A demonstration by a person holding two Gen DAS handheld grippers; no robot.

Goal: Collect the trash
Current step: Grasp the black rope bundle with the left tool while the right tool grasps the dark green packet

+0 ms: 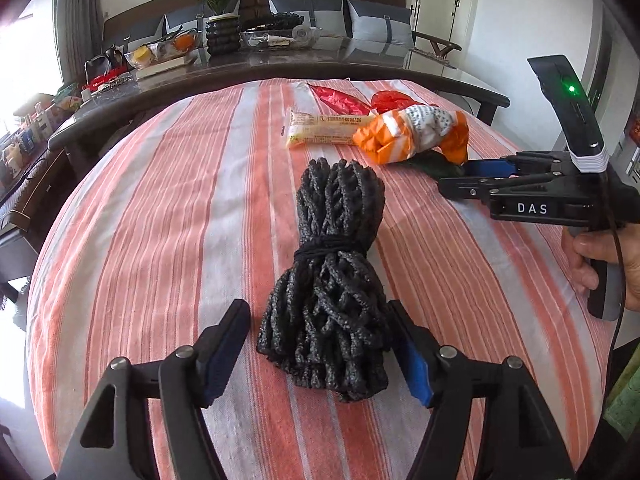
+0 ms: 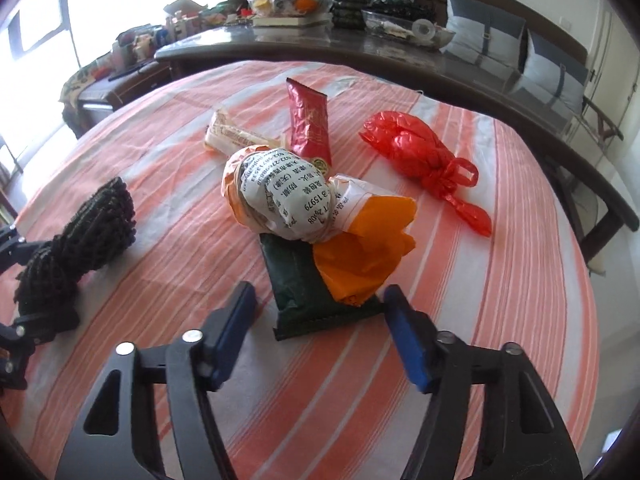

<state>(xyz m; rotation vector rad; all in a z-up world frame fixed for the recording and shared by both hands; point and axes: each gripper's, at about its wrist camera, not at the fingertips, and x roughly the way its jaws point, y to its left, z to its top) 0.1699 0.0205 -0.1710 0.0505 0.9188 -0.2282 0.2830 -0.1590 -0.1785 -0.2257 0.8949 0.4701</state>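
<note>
A black netted bundle (image 1: 324,280) lies on the striped cloth (image 1: 160,220). Its near end sits between the fingers of my left gripper (image 1: 318,312), which is open: the right pad is against it, the left pad just clear. My right gripper (image 2: 320,294) is open around the near end of a dark green packet (image 2: 304,296), which lies under an orange-and-white printed bag (image 2: 288,196). Behind these are a cream wrapper (image 2: 236,136), a red foil pouch (image 2: 310,128) and a knotted red plastic bag (image 2: 416,152). The left wrist view shows the right gripper (image 1: 456,178) at the packet (image 1: 436,164).
A dark counter (image 1: 280,68) curves behind the cloth-covered table, bearing a fruit bowl (image 1: 160,50), a potted plant (image 1: 220,28) and a clear tray (image 1: 280,38). Behind it stands a sofa with grey cushions (image 1: 380,20). A hand (image 1: 600,264) holds the right gripper's handle.
</note>
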